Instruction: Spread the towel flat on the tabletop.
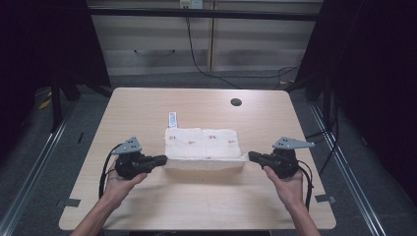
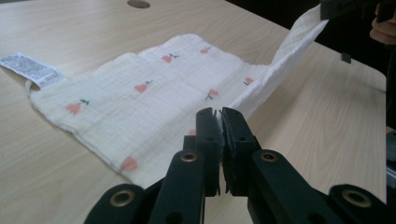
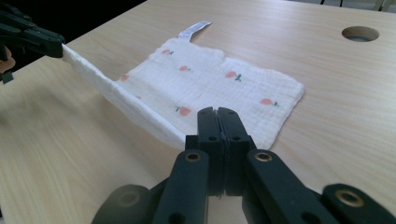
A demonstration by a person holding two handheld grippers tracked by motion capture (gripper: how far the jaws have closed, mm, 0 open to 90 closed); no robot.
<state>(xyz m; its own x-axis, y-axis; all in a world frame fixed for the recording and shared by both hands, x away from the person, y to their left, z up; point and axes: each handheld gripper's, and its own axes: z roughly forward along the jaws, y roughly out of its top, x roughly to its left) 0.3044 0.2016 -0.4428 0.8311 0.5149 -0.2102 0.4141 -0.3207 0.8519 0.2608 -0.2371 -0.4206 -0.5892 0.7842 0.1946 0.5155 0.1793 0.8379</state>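
The white muslin cloth [image 1: 202,144] with small red fruit prints lies at the middle of the worktop [image 1: 147,206], its long axis running left to right, and its near edge is lifted off the wood and stretched taut between the two grippers. The left gripper [image 1: 163,159] has its fingers closed on the near left corner, the right gripper [image 1: 251,156] has its fingers closed on the near right corner, and in both gripper views the black jaws stand pressed together with a sliver of fabric between them. The far part of the cloth rests flat, so from either gripper the fabric lies away toward the far side (a fold carried forward over that flat part looks like the coming move). Both hands sit about equally near it, one at each end. A white care label [image 1: 172,119] sticks out at the far left corner. The worktop is pale wood grain with a round cable hole [image 1: 236,102] far right; beyond it are a grey floor, light cabinet fronts and trailing black cables.
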